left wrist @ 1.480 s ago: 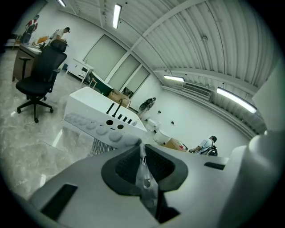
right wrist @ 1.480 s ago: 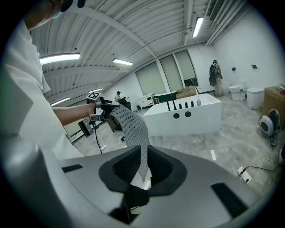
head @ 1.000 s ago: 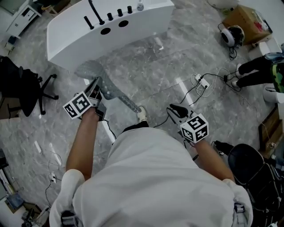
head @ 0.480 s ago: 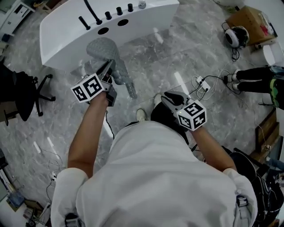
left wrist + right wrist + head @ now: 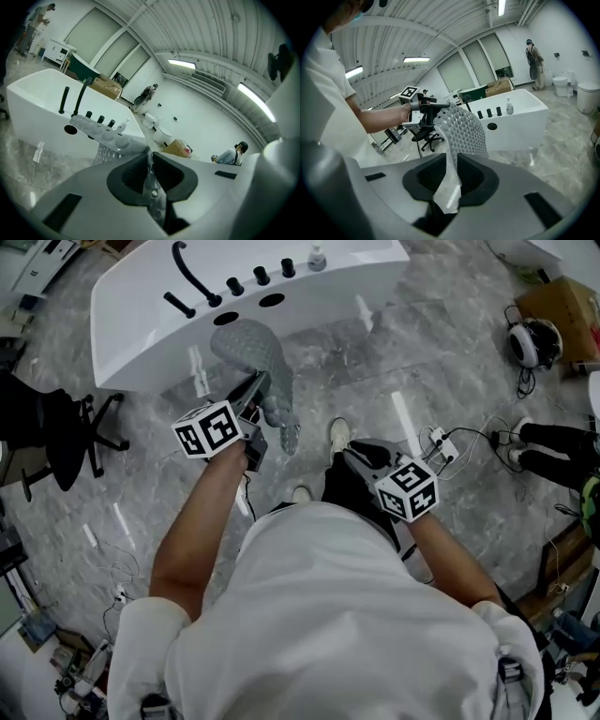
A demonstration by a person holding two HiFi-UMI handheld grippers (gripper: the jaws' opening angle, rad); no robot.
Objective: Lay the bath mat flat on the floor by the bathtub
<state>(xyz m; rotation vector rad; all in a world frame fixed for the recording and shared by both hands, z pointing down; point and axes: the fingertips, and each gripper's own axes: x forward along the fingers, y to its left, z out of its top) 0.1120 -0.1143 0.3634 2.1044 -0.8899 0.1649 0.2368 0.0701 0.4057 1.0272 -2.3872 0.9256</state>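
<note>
Currently the bath mat (image 5: pixel 253 352) is being held up beside the bathtub (image 5: pixel 309 287), clamped by the left gripper (image 5: pixel 254 392) and the right gripper (image 5: pixel 354 456), and is probably best being stretched flat before lowering to the floor (image 5: pixel 450 362).

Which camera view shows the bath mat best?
The right gripper view: the bath mat shows its bumpy face, from the left gripper down to the near jaws. The head view shows it small; the left gripper view shows it nearly edge-on.
</note>
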